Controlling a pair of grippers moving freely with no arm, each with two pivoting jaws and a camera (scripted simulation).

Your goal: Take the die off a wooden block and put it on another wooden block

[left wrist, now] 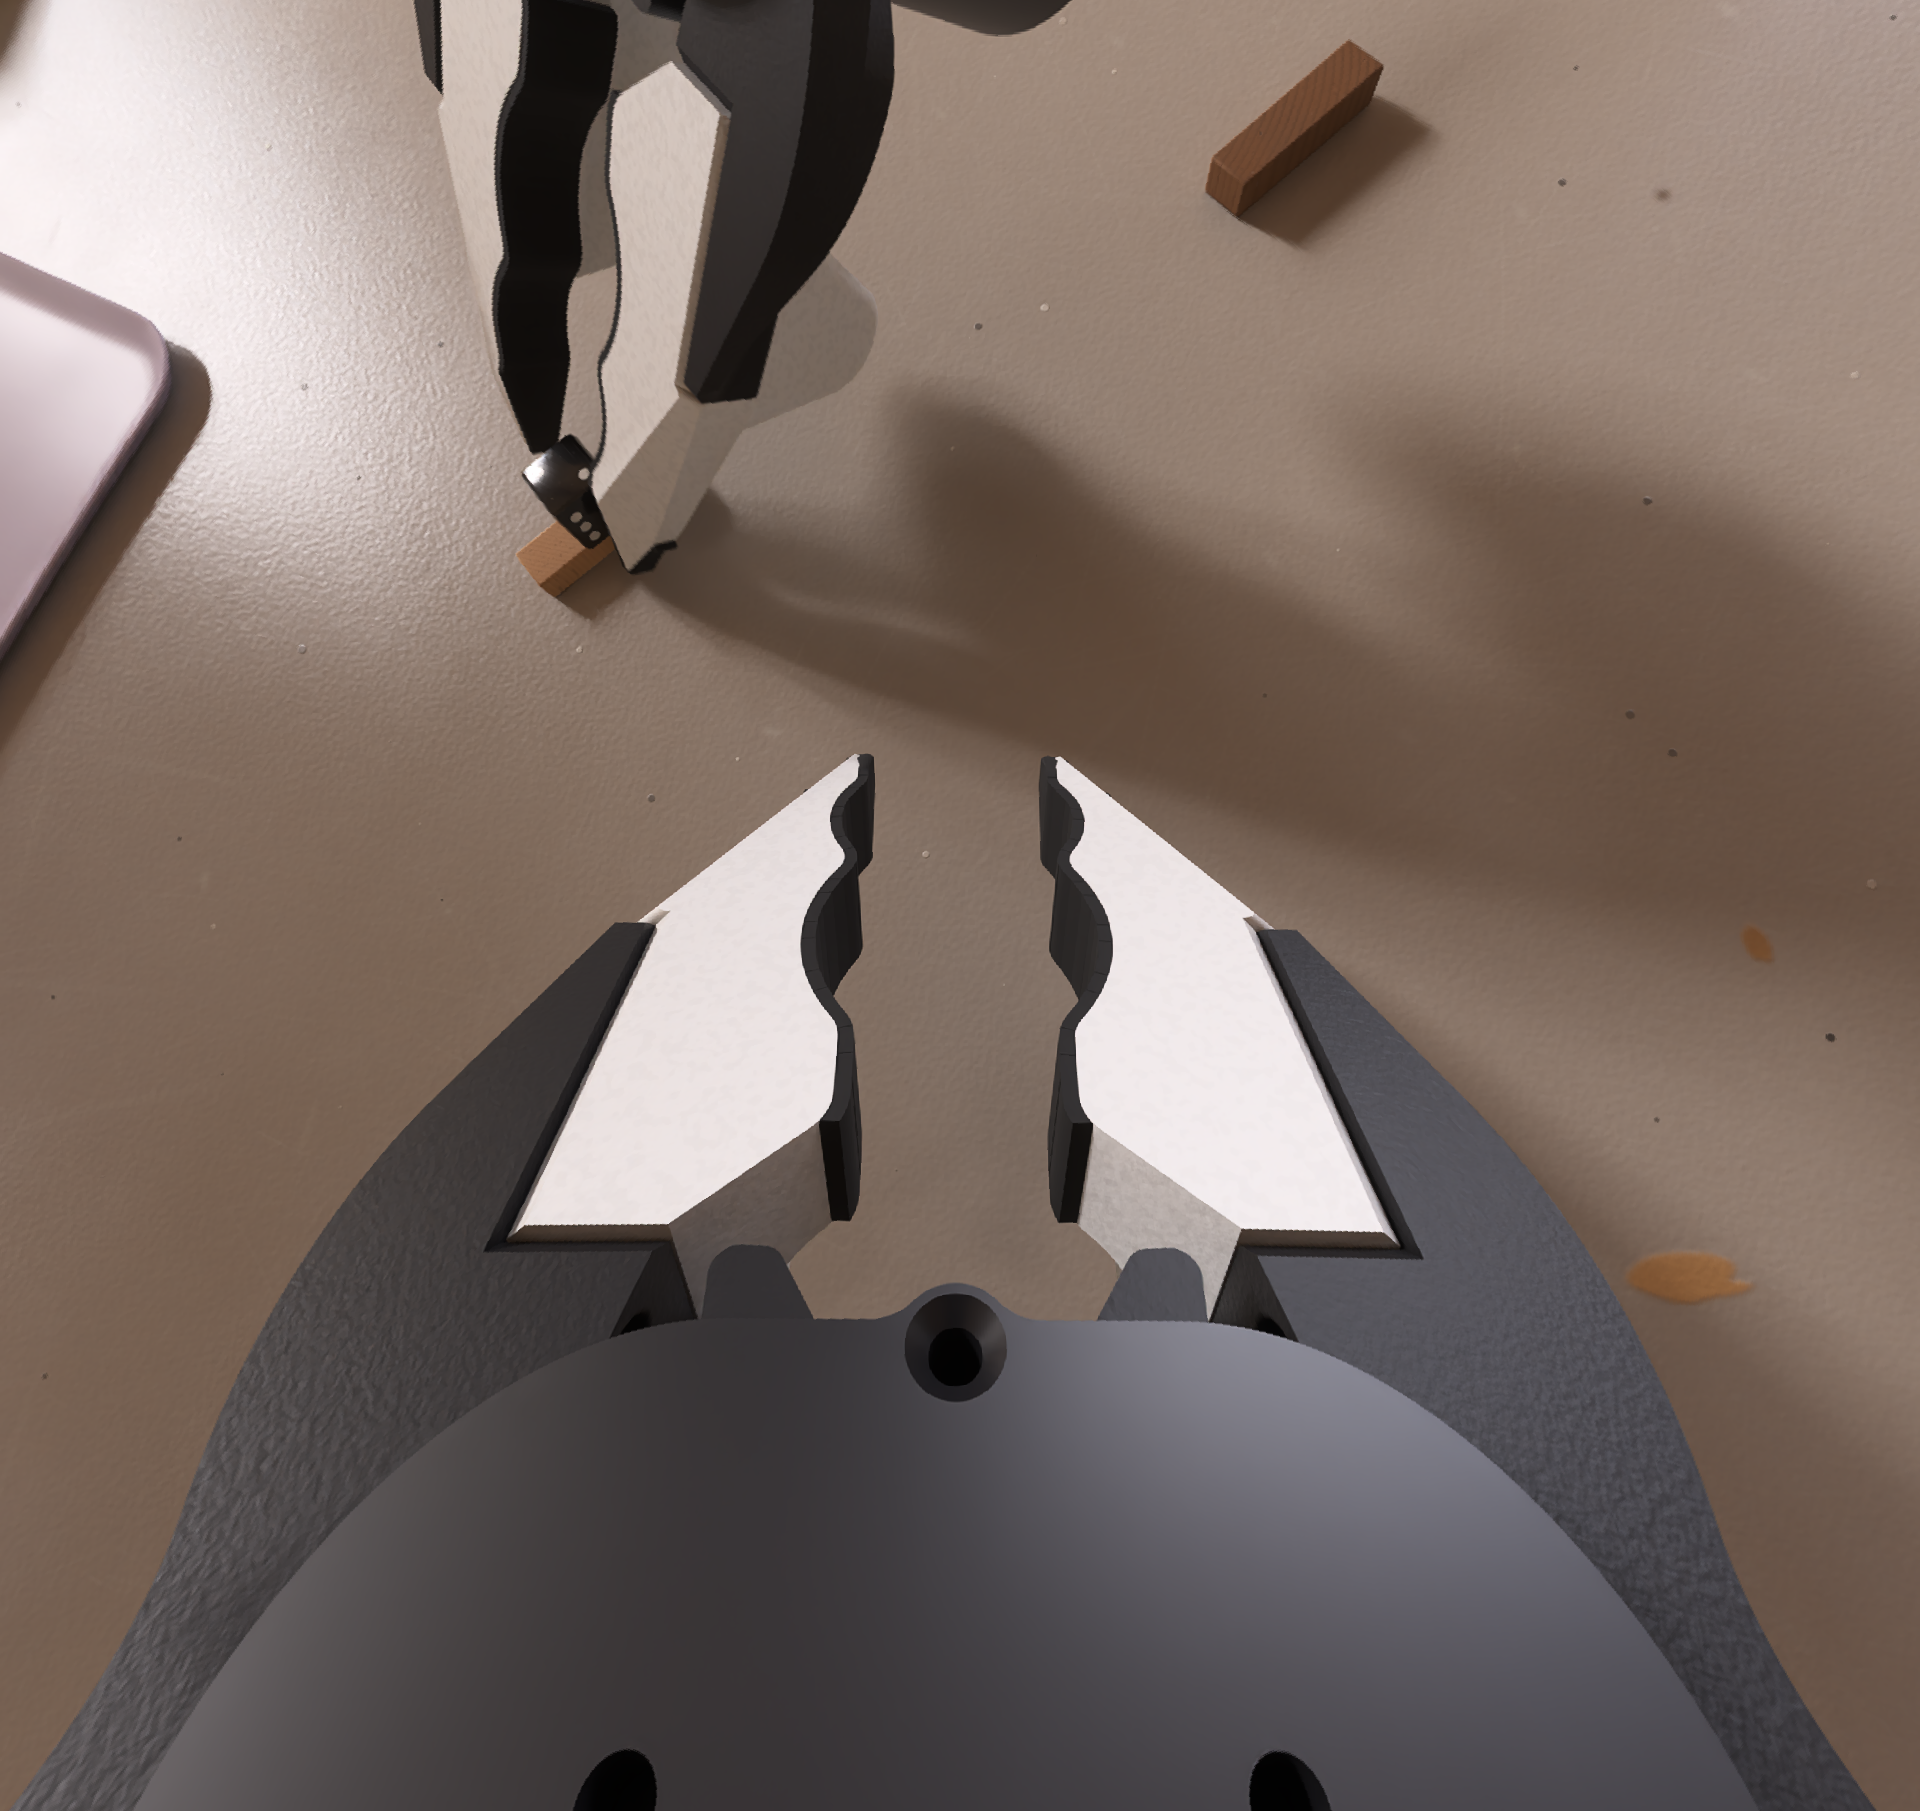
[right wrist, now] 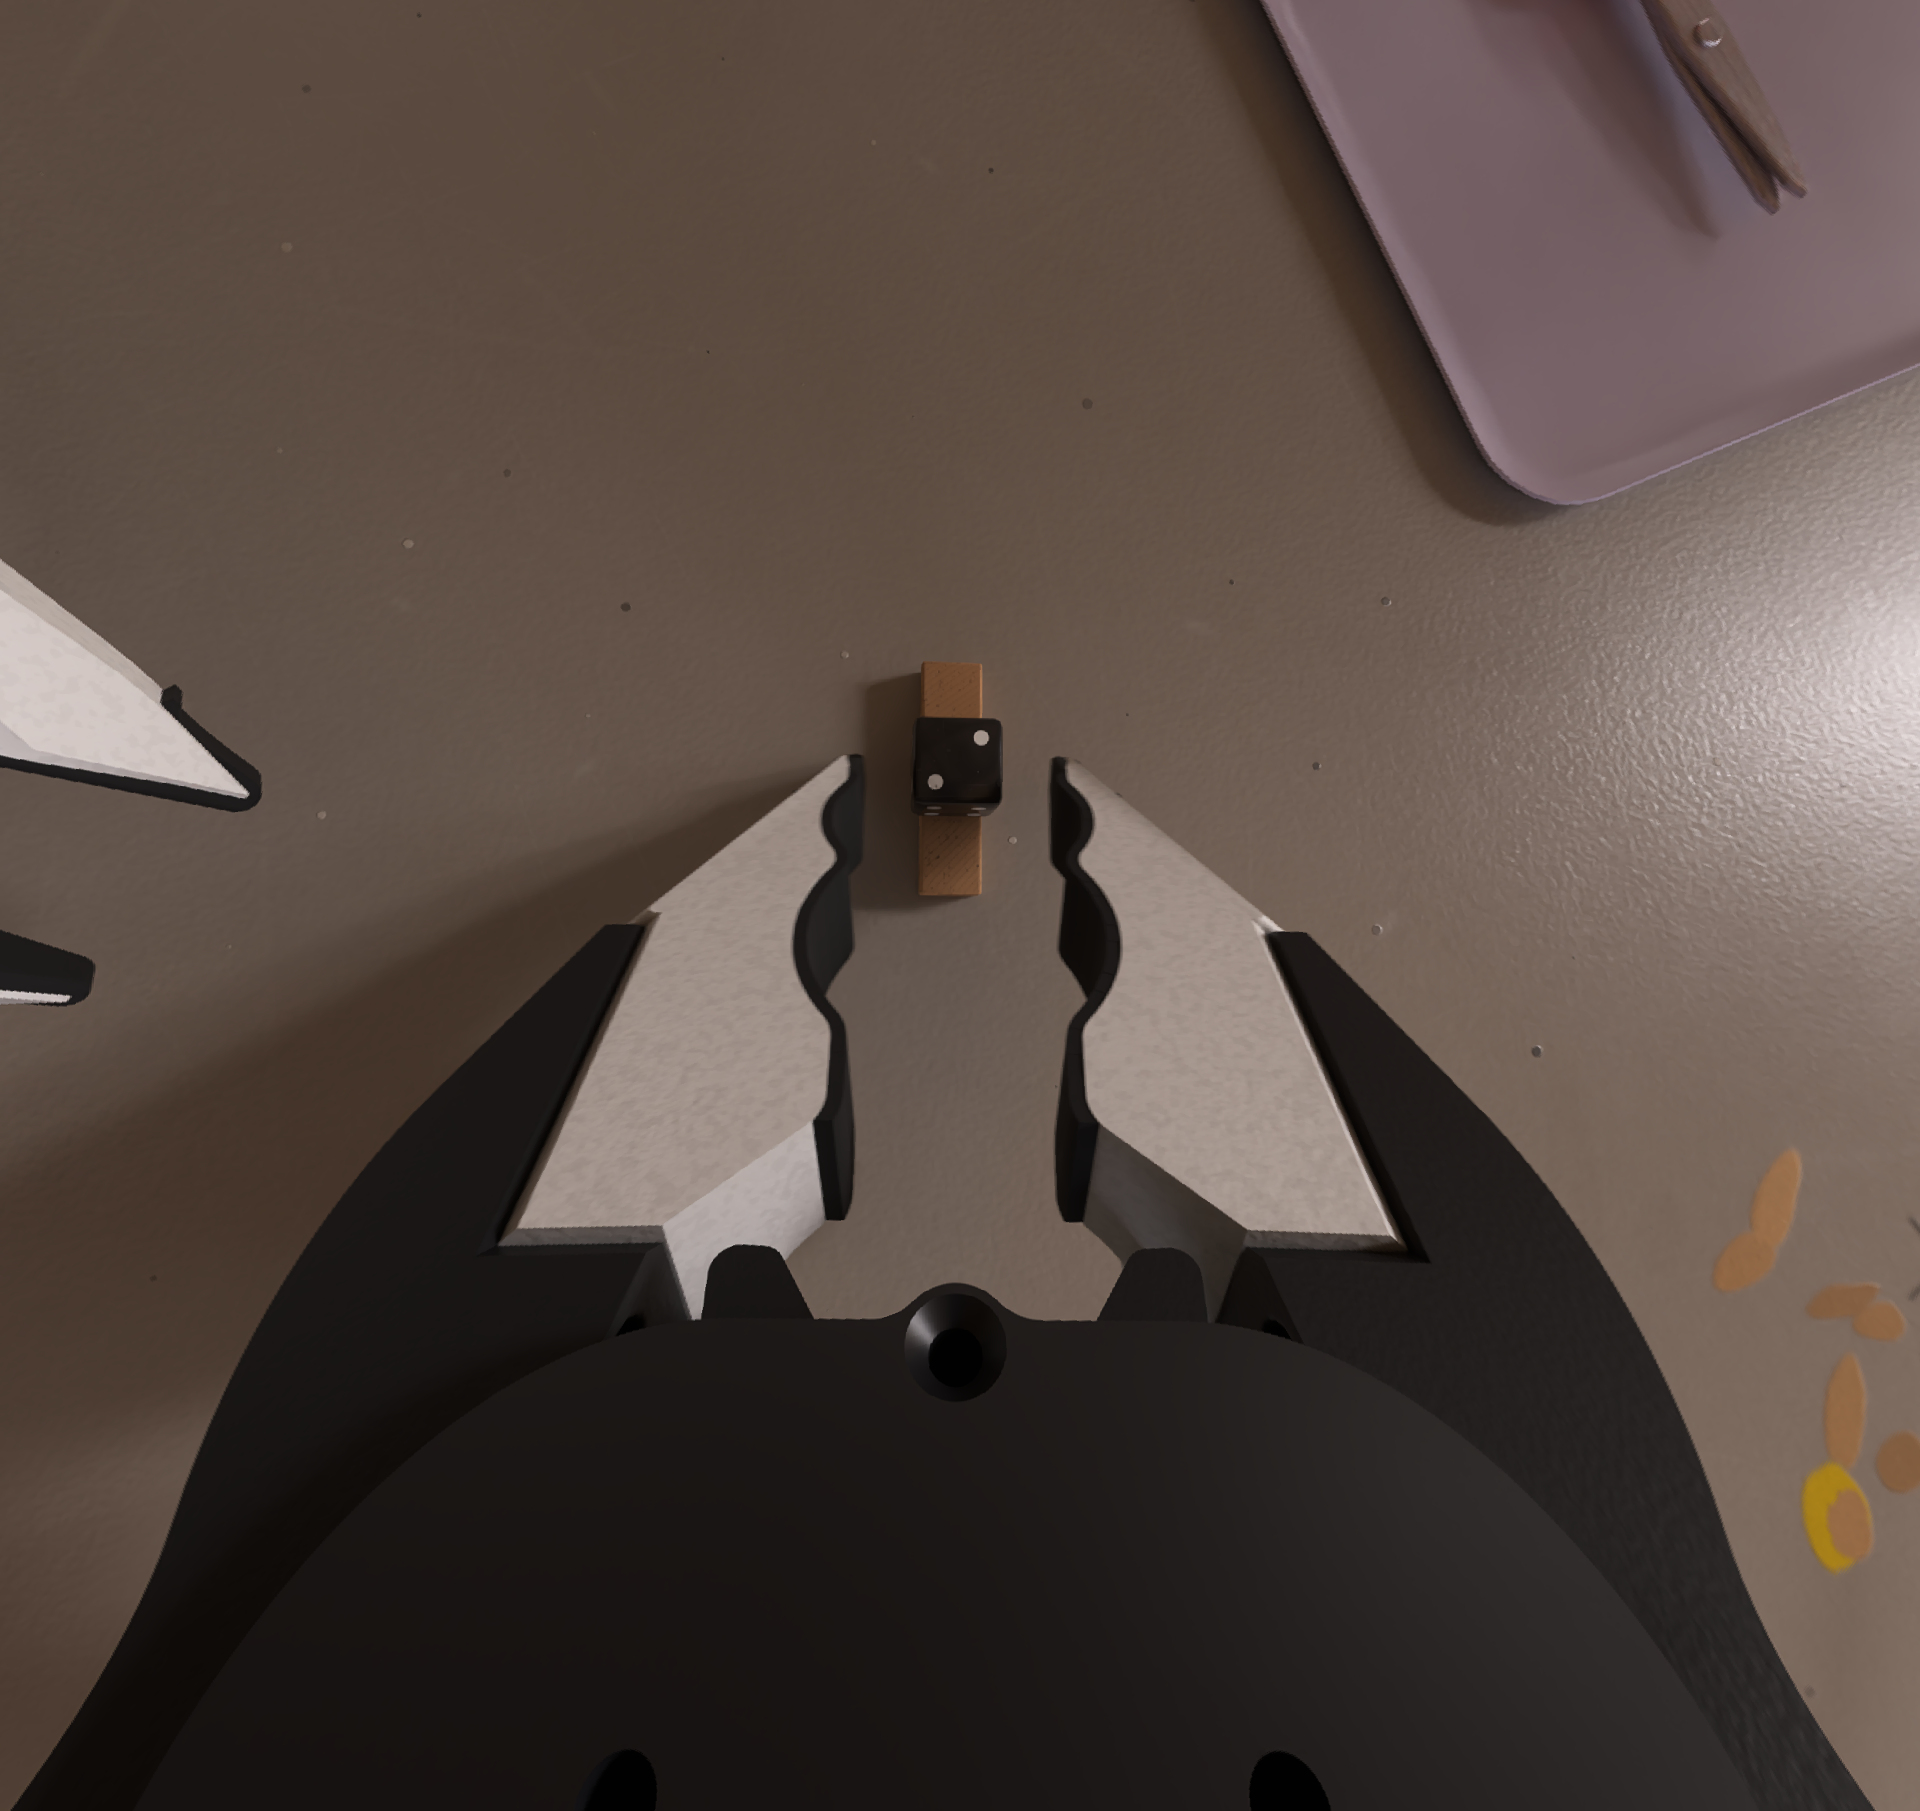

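A black die with white pips sits on a small light wooden block lying on the brown table. My right gripper points down over it, open, one fingertip on each side of the die with a gap on both sides. In the left wrist view the same right gripper straddles the die on the light block. A second, darker wooden block lies alone farther to the right. My left gripper is open and empty above bare table.
A lilac tray lies at the upper right of the right wrist view with red-handled scissors on it; its corner shows in the left wrist view. The left gripper's fingertips show at the left edge. Orange stains mark the table.
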